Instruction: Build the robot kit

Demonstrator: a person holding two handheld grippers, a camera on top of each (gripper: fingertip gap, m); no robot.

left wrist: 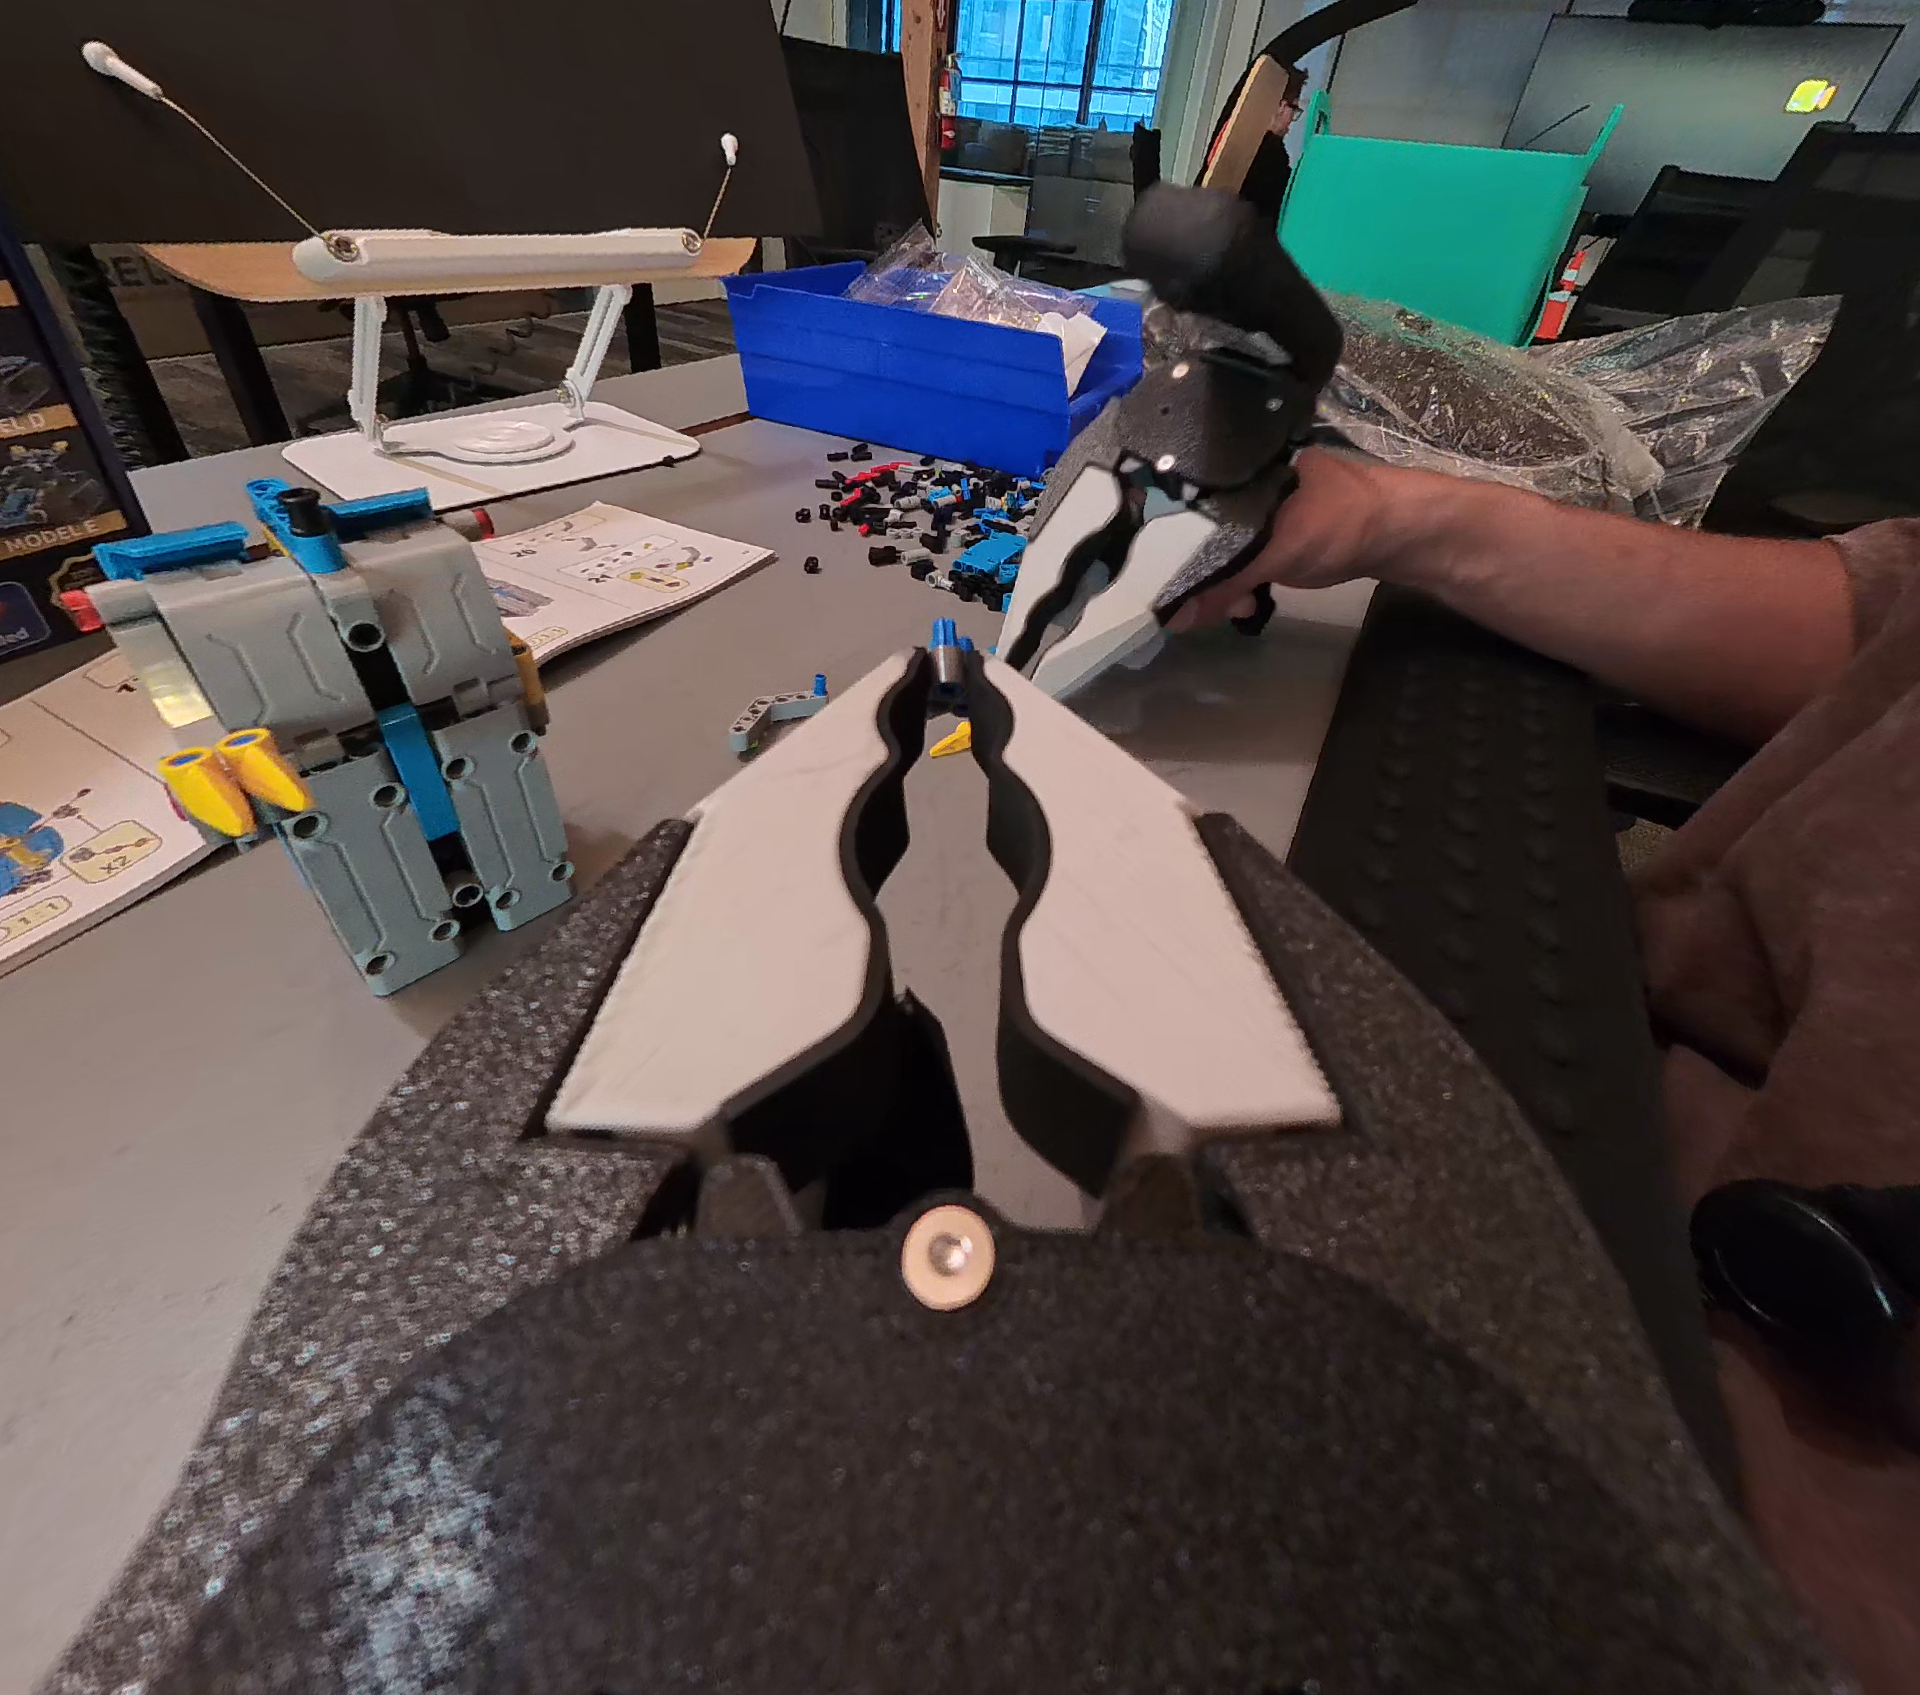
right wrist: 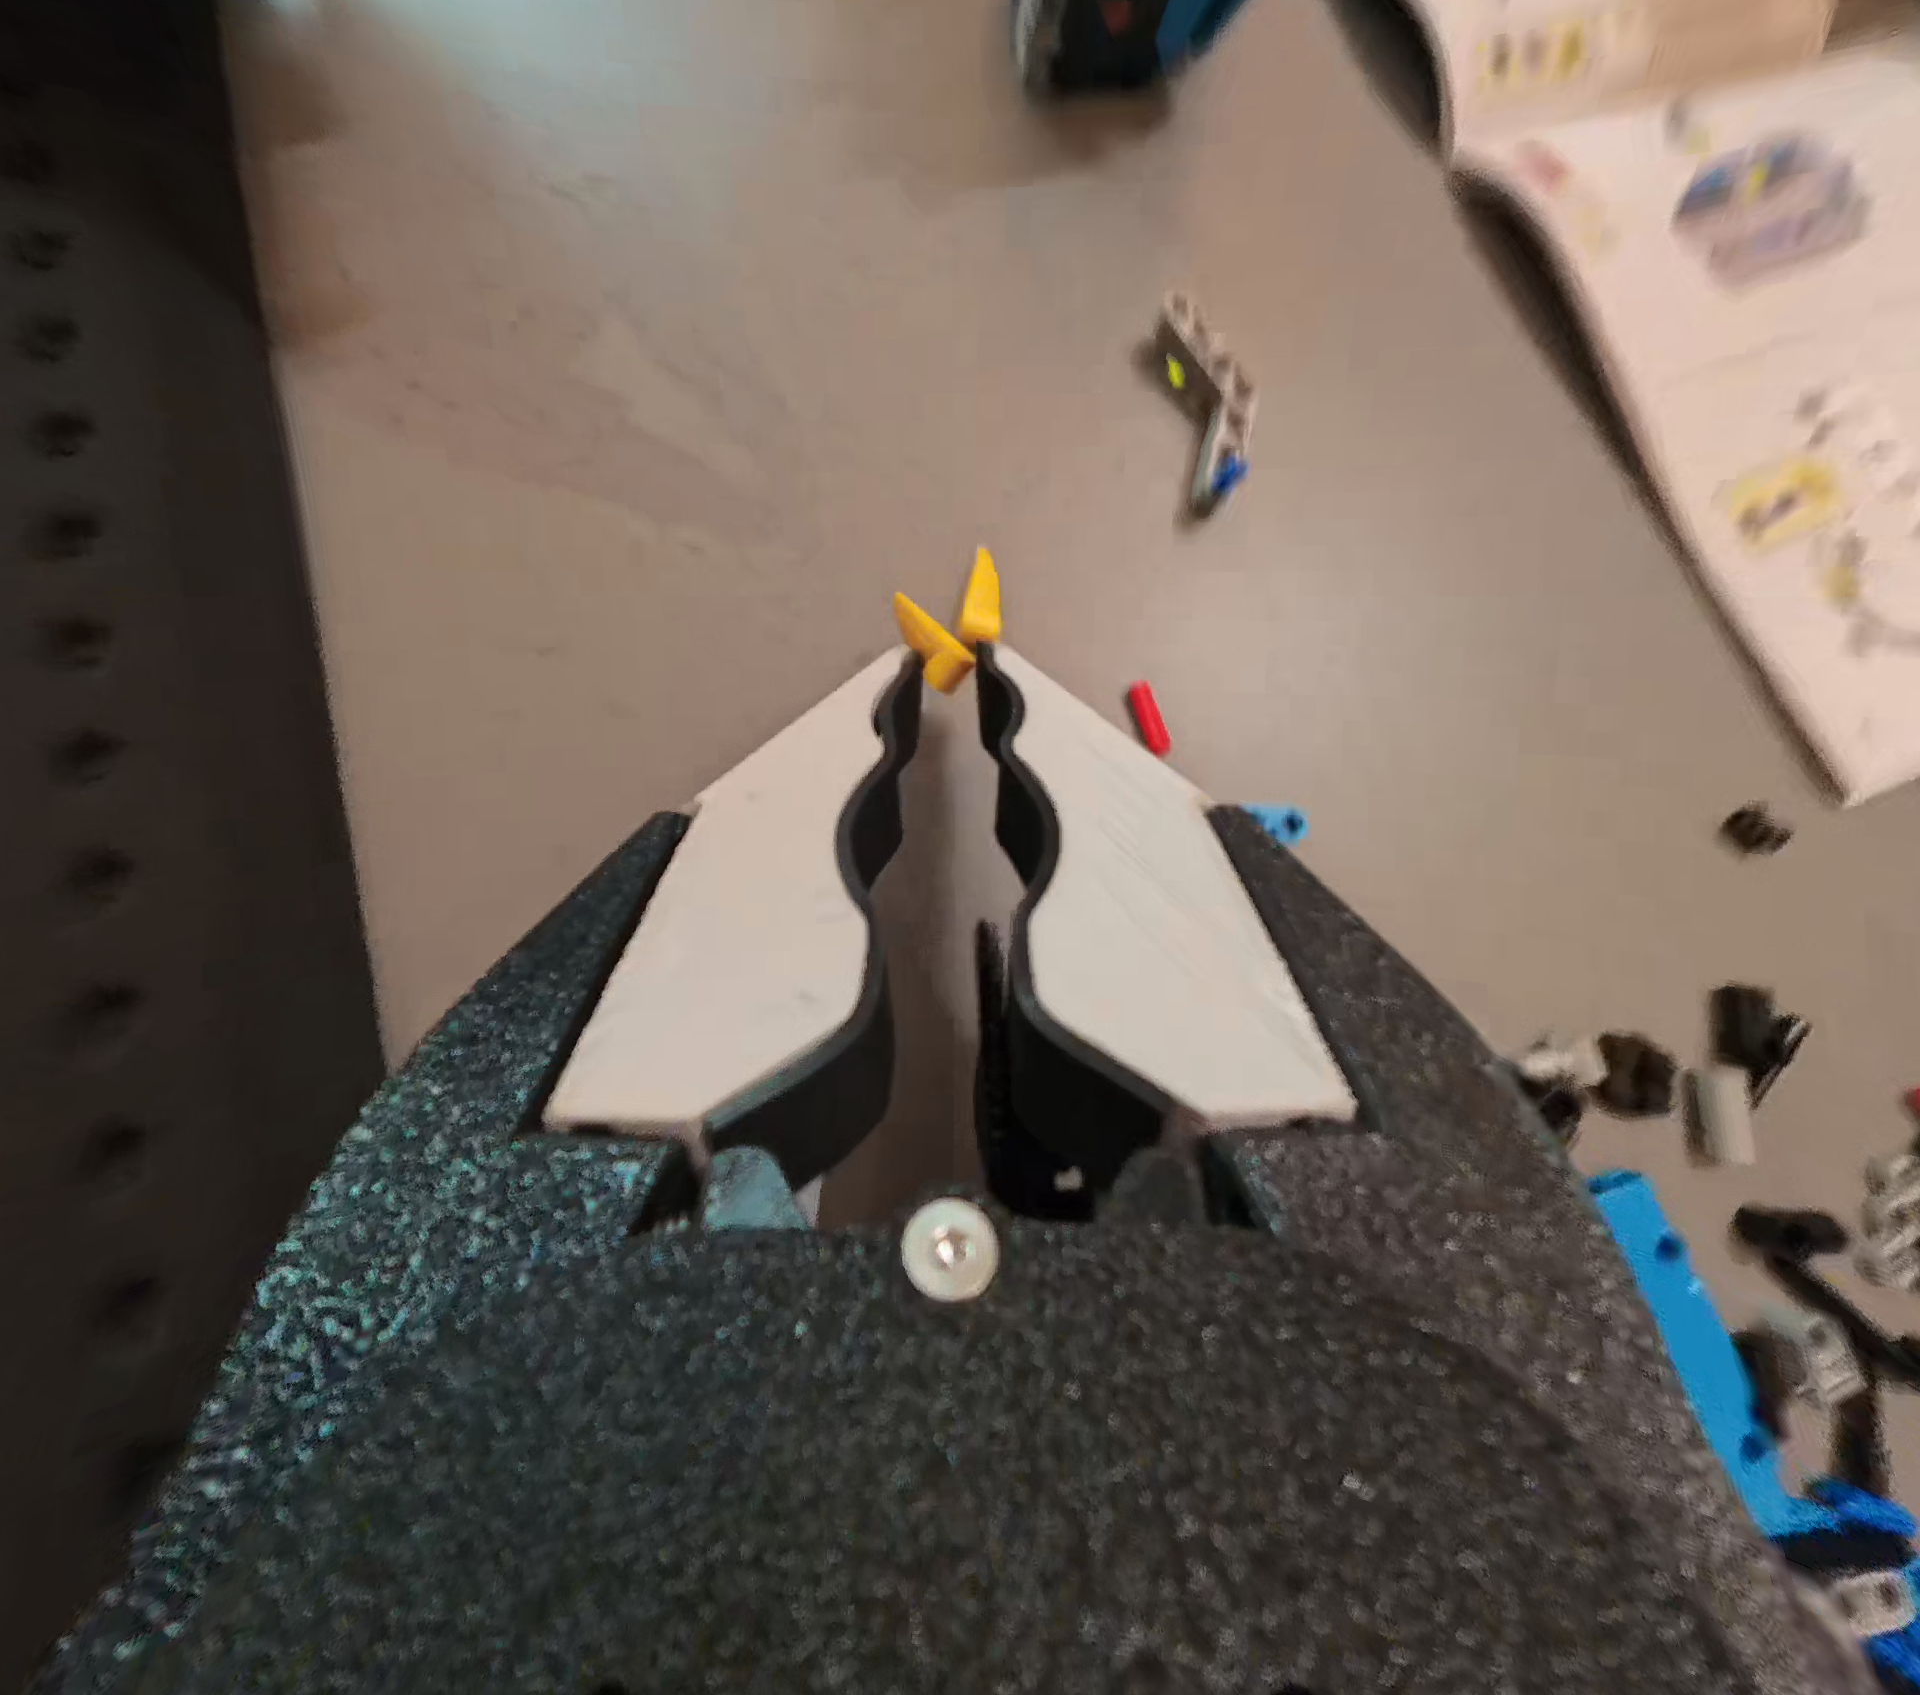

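so, left gripper (left wrist: 943,677) pinches a small blue and grey pin piece (left wrist: 945,660) at its fingertips, held above the grey table (left wrist: 312,1126), near the mid part of the surface. right gripper (right wrist: 948,653), a hand (left wrist: 1320,523) around its grip, has its tips nearly closed on yellow claw pieces (right wrist: 961,622); right wrist view is blurred, so can't tell for sure if they're pinched or just touched, and whether it's one piece or two. one more yellow claw (left wrist: 951,743) lies on the table below the left tips; cannot tell if it's the same one.

around: grey/blue model (left wrist: 343,710) stands toward the left edge w/ two yellow claws on its side, on the open manual (left wrist: 623,565). bent grey beam (left wrist: 774,710) lies just beside the left tips. loose parts pile (left wrist: 925,513) sits by the blue bin (left wrist: 914,378) at the far edge. a red pin (right wrist: 1148,715) lies near the right tips.

risks: both grips are tip-only on tiny, slick parts, so a slight twist or squeeze change could pop them out. grippers are close together; a bump could knock either piece loose. a dropped bit could roll into the pile & get lost.
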